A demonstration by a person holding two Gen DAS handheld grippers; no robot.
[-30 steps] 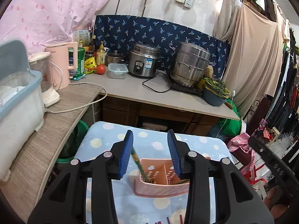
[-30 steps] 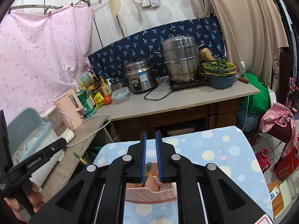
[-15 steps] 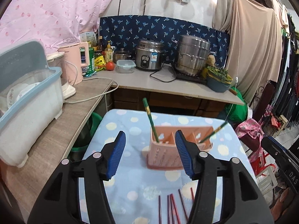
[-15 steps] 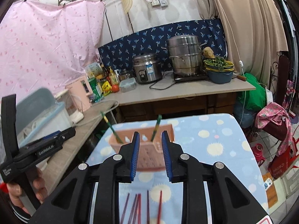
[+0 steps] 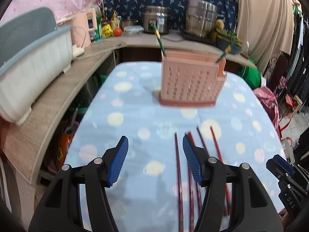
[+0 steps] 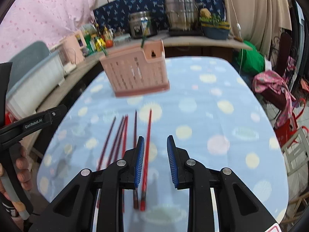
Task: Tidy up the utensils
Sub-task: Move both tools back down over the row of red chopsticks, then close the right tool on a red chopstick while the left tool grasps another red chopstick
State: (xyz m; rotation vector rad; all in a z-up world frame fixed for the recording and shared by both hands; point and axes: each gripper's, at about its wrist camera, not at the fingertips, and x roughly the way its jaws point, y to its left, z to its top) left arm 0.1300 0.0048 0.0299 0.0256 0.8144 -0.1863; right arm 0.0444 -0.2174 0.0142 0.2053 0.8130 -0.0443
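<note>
- Left hand-held gripper: jaws wide apart, nothing between the blue pads, hovering over the near end of the counter, which carries a blue dotted cloth.
- Right hand-held gripper: jaws apart, nothing clamped, above the near ends of the rightmost sticks.
- Pink utensil basket: upright on the cloth towards the far end of the counter, perforated wall facing the cameras; also in right view.
- Two green chopsticks in the basket: one leans out at the left end, one sticks out at the right end by the raised corner section.
- Red chopsticks: loose, lying flat on the cloth near the grippers, roughly parallel, pointing towards the basket, well apart from it. Right view shows about five; exact count blurred.
- In the left view the right pad of the left gripper overlaps the sticks; contact cannot be told.
- The other gripper's black frame shows at each view's edge; a hand grips the left one.
- Side shelf on the left holds a blue-and-white dish rack.
- Back worktop: rice cooker, steel steamer pot, bottles, tomato.
- Both views motion-blurred.
</note>
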